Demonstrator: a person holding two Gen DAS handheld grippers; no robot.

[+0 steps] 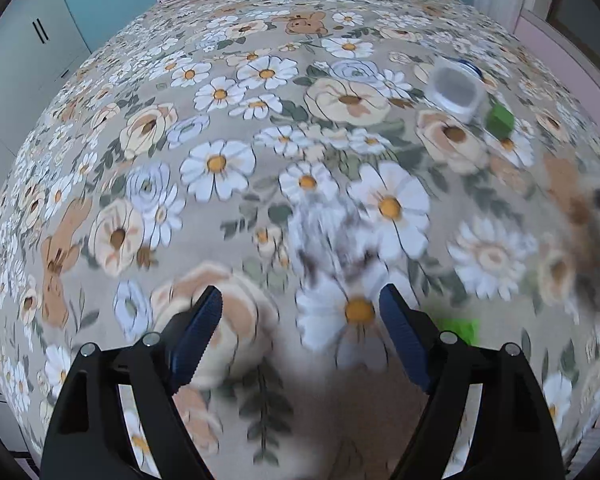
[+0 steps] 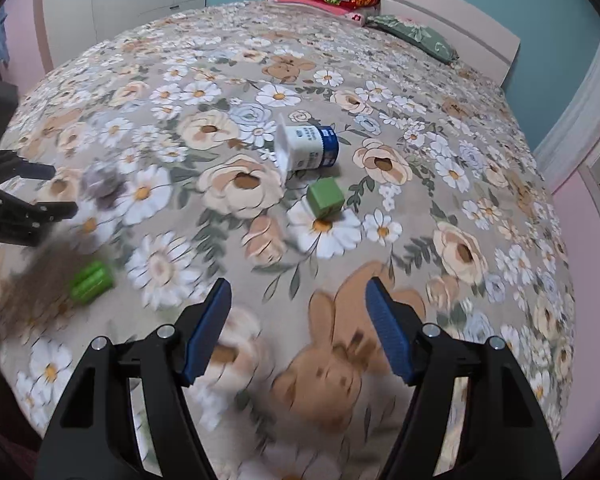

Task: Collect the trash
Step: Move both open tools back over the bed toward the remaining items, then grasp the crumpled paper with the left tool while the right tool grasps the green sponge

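Left gripper (image 1: 300, 312): its jaws stand wide apart and hold nothing; it hovers over the flowered bedspread (image 1: 220, 120). In the right wrist view its black body shows at the far left edge (image 2: 32, 200).
Crumpled grey thing (image 2: 100, 186): it lies just beside the left gripper's tips; it is blurred, so I cannot tell if it is paper or foil. I judge it is trash.
Bright green piece (image 2: 92, 280): it lies on the bedspread near the left edge, nearer to the camera than the grey thing; its shape is smeared. In the left wrist view it shows just beside the right-hand finger (image 1: 458, 330).
Yogurt cup (image 2: 308, 146): white with a blue band, it lies on its side in the middle of the bed, mouth toward the left. It looks empty in the left wrist view (image 1: 454, 88).
Green cube (image 2: 325, 198): it sits near the cup, toward the camera, not touching it.
Right gripper (image 2: 298, 324): jaws wide, empty, well short of the cube and cup.
Risk, cup: it is thin and lies on soft cloth, so a pinch on the wall may crush it or make it roll away.
Risk, bedspread: the cloth gives way, so a low approach may catch fabric together with the trash.
Risk, blur: both views are smeared near the grippers, so a fast closing may miss the small pieces.
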